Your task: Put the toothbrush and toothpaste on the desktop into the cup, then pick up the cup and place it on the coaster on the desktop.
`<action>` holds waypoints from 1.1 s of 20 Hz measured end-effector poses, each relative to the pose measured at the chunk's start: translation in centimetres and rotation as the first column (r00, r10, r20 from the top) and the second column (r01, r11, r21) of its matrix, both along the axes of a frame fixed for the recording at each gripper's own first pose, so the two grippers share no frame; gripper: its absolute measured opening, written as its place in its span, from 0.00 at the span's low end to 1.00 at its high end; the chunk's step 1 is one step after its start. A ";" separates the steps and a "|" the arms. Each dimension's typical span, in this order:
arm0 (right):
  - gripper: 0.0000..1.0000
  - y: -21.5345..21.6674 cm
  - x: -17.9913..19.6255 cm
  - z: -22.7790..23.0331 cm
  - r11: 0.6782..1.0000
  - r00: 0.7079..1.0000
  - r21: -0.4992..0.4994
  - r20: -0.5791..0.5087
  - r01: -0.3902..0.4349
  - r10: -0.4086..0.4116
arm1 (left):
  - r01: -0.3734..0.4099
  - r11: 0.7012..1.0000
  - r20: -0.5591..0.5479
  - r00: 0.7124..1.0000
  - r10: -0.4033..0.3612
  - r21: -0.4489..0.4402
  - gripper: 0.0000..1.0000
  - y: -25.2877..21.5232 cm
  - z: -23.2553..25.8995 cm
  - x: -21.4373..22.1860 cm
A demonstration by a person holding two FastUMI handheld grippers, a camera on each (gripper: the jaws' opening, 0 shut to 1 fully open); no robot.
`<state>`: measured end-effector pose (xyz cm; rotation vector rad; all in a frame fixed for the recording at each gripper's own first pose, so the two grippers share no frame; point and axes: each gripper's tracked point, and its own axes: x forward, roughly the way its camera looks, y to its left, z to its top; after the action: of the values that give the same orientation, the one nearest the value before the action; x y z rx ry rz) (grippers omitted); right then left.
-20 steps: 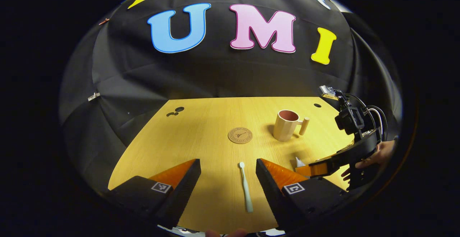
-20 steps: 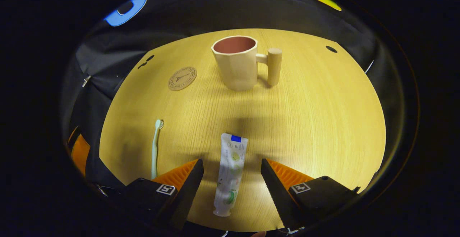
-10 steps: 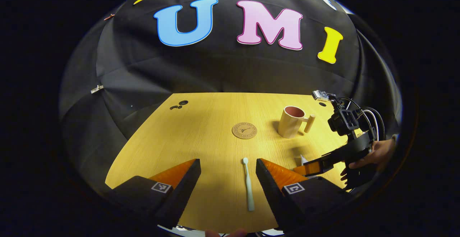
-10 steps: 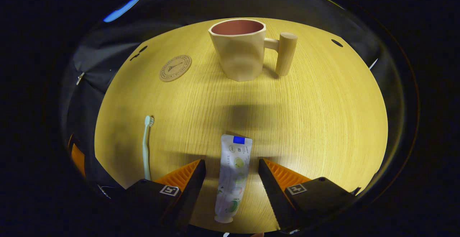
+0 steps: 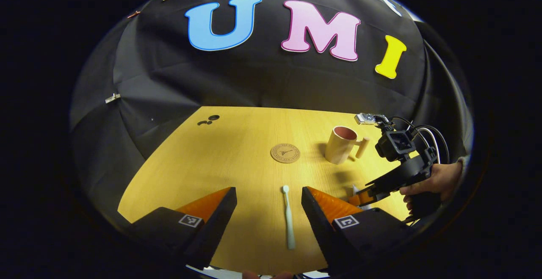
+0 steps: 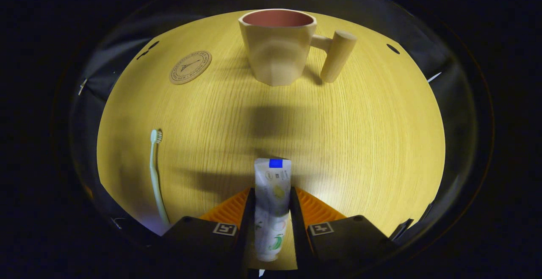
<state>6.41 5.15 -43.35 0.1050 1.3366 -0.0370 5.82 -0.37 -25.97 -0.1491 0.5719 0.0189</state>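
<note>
change: right gripper (image 6: 272, 211) fingers were spread either side of the toothpaste (image 6: 271, 205) a second ago; now closed in on the tube, both fingers pressing its sides. Cup (image 6: 277, 46) sits larger and higher in the right gripper view than before.
toothpaste: bottom centre of the right gripper view, lengthwise between the two fingers, crimped end with blue patch sticking out ahead of the tips, cap end toward the bottom edge. Can't tell whether it is off the table (image 6: 360, 135).
right gripper, from left gripper view: at right edge (image 5: 360, 195), held by a hand (image 5: 436, 181), tips down at the table.
left gripper: (image 5: 269, 205) fingers wide apart, holding nothing.
toothbrush: (image 5: 288, 217) lower centre of the left gripper view, flat on the table, in the gap between the fingers, nearer the right-hand one, touching neither; head points away. Lower left in the right gripper view (image 6: 156, 177).
cup: upright, upper centre of the right gripper view, handle to the right.
coaster: (image 6: 190, 67) upper left of the right gripper view, left of the cup, apart from it.
</note>
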 end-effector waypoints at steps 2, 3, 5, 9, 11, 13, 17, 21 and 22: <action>0.43 0.2 -0.6 0.0 1.000 1.000 0.016 -0.027 0.007 -0.007 | 0.003 1.000 -0.002 1.000 -0.003 -0.012 0.97 -0.2 0.0 0.0; 0.42 0.3 -0.7 0.1 1.000 1.000 0.025 -0.024 0.009 -0.008 | 0.003 1.000 -0.003 1.000 -0.003 -0.012 0.97 -0.2 0.1 0.0; 0.39 0.5 -0.8 0.3 0.998 1.000 0.054 -0.011 0.017 -0.016 | 0.006 1.000 -0.004 1.000 -0.006 -0.007 0.97 -0.3 0.1 -0.1; 0.27 2.0 -0.6 0.6 0.982 0.999 0.189 0.035 0.018 -0.025 | 0.017 1.000 -0.022 1.000 -0.017 -0.007 0.97 -0.8 -0.5 -0.1; 0.18 2.3 -0.5 0.7 0.967 0.998 0.249 0.038 0.044 -0.055 | 0.032 0.999 -0.037 0.999 -0.032 -0.013 0.97 -1.5 -0.9 0.1; 0.17 2.2 -0.6 0.7 0.961 0.997 0.272 0.046 0.039 -0.054 | 0.053 0.998 -0.058 0.997 -0.054 -0.028 0.95 -2.3 -1.4 0.5; 0.10 2.3 -1.0 0.9 0.946 0.997 0.324 0.060 0.023 -0.044 | 0.071 0.994 -0.127 0.989 -0.080 -0.077 0.85 -3.4 -3.0 1.5; 0.10 1.8 -1.0 1.7 0.920 0.995 0.390 0.070 0.040 -0.073 | 0.059 0.991 -0.218 0.972 -0.085 -0.122 0.78 -4.1 -5.3 2.1; 0.10 1.3 -0.8 2.0 0.915 0.993 0.400 0.078 0.046 -0.084 | 0.058 0.991 -0.238 0.967 -0.086 -0.124 0.78 -4.3 -5.9 2.2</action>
<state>5.59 6.45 -41.31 0.4924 1.2311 0.1836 7.99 -4.66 -31.83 -0.2409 0.8237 -0.0680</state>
